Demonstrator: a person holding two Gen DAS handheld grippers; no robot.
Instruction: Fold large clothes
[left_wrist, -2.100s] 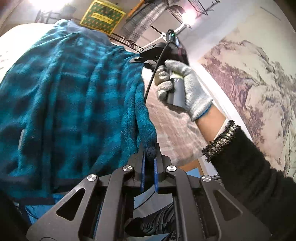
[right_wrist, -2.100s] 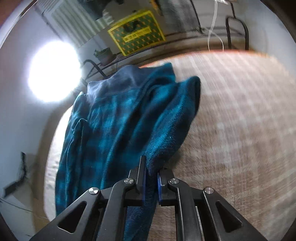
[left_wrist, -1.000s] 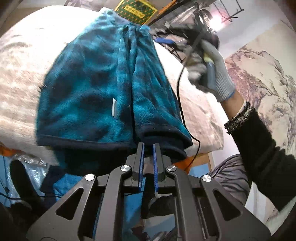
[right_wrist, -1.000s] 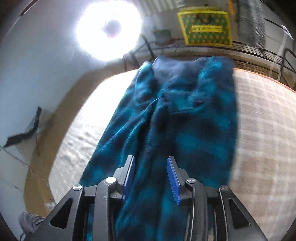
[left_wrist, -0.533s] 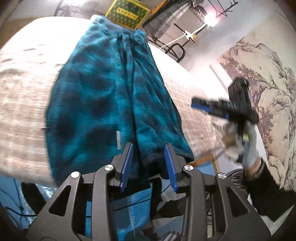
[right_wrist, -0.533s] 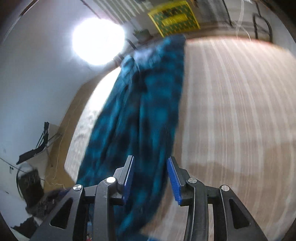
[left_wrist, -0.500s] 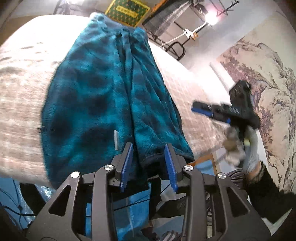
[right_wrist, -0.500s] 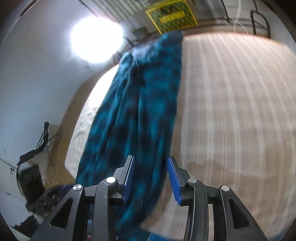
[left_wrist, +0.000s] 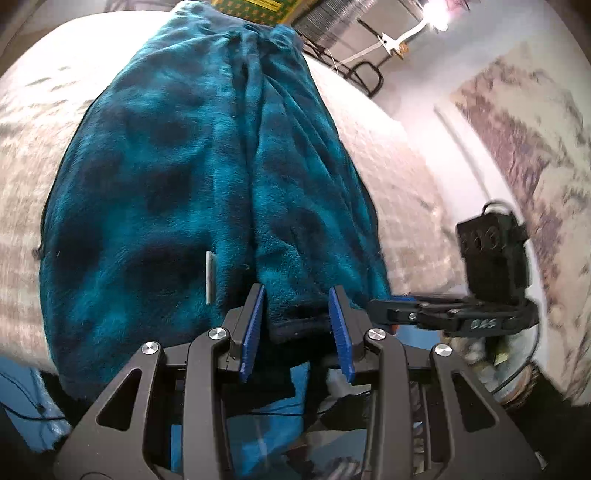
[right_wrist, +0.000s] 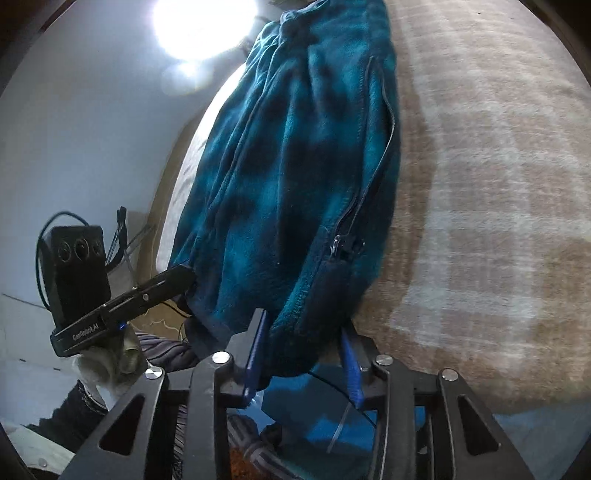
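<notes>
A teal checked fleece jacket (left_wrist: 192, 177) lies lengthwise on the bed, folded along its length, its dark hem hanging over the near edge. My left gripper (left_wrist: 295, 326) is open at that hem; the hem's thick fold sits between the blue pads (left_wrist: 255, 328) without being pinched. My right gripper (right_wrist: 301, 354) is open too, astride the hem corner below the zipper (right_wrist: 343, 243). In the left wrist view the right gripper (left_wrist: 384, 310) reaches in from the right at the hem. In the right wrist view the left gripper (right_wrist: 181, 275) touches the hem's other corner.
The bed (right_wrist: 480, 184) has a beige checked cover and stretches away on both sides of the jacket. A painted wall (left_wrist: 535, 147) rises to the right. Blue bags and cables (left_wrist: 266, 424) lie below the bed edge. A gloved hand (right_wrist: 107, 358) holds the left gripper.
The left gripper, shut on the hem a second ago, has opened and stayed by it. The right gripper has swung down from over the jacket's middle to the near hem.
</notes>
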